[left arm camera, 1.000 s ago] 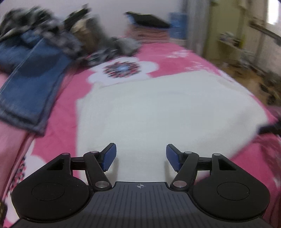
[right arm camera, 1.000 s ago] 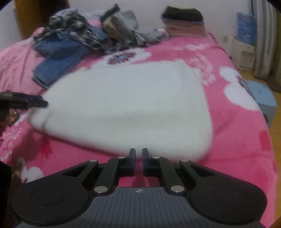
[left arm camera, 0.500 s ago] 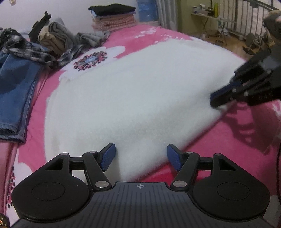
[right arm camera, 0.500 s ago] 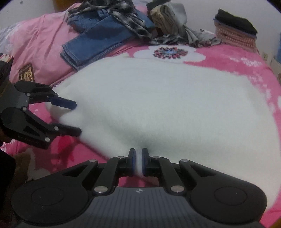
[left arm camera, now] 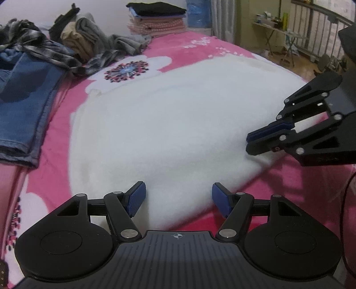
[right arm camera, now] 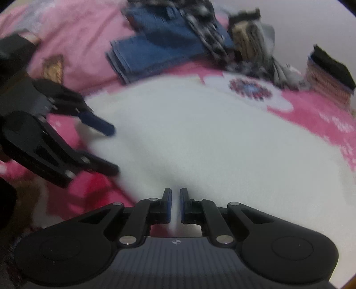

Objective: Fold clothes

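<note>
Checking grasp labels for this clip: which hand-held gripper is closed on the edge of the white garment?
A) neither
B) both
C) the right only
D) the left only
C: the right hand-held gripper is pinched shut on the white garment at its near edge, while the left hand-held gripper stands open with the fabric lying loose between its pads.

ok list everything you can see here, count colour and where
fleece garment: one, white, spread across the bed centre
bedspread: one, pink with white flowers, under everything
jeans: one pair, blue, far left
plaid shirt: one, black and white, draped on the jeans
loose clothes heap: tan and grey, count unclear, far end
folded stack: one, black on pink, far end
left hand-held gripper: one, black with blue pads, open over the garment's near edge
right hand-held gripper: one, same colours, shut on the garment's edge
</note>
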### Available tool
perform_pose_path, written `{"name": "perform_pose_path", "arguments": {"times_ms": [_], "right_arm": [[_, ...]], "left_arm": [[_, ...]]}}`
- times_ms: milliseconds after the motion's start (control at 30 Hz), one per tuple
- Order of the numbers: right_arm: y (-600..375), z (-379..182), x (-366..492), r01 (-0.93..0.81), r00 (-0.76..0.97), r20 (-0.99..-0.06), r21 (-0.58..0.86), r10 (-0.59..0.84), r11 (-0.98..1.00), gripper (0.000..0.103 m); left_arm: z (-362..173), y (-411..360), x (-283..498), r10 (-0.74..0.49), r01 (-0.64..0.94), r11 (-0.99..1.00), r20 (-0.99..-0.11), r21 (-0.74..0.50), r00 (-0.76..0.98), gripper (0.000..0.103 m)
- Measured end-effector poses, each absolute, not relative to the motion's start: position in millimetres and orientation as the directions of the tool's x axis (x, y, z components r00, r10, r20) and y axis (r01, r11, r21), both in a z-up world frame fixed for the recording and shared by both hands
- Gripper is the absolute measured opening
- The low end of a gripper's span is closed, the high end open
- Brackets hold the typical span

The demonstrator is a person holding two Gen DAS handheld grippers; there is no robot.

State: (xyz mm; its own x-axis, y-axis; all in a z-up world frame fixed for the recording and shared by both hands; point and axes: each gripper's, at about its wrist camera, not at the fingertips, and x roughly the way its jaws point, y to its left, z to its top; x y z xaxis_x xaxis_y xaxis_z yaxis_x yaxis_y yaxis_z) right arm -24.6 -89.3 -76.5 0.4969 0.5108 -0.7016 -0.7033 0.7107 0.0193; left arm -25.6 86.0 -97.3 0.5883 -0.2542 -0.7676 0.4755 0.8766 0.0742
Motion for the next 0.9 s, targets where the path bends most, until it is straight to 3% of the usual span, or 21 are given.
{"name": "perform_pose_path", "arguments": {"times_ms": [200,400,600,800,900], "right_arm": [[-68,-111,-13,-0.731,0.470,-0.713,0.016,0.520,0.683,0.006],[-56,-84,-19,-0.745,0.453,-0.691,0.055,0.564,0.665,0.007],[-37,-111,-14,-0.761,0.440,-0.712,0.029,0.548,0.648,0.007],[-32,-84,-18,-0.795,0.399,-0.614,0.140,0.682,0.591,0.007],[-13,-103,-19,-0.812,0.368,-0.660,0.114,0.654,0.572,0.012]], "left_arm": [[-99,102,-20,-0.256,0.419,0.908,-0.771,0.015,0.583,0.067],[-89,114,-24,-0.262,0.393,0.920,-0.754,-0.005,0.603,0.067],[-85,130,-18,-0.252,0.337,0.941,-0.744,-0.038,0.619,0.066],[-71,141,-17,-0.239,0.307,0.951,-0.693,-0.027,0.680,0.067],[-67,139,-11,-0.242,0.300,0.954,-0.663,-0.028,0.708,0.068]]}}
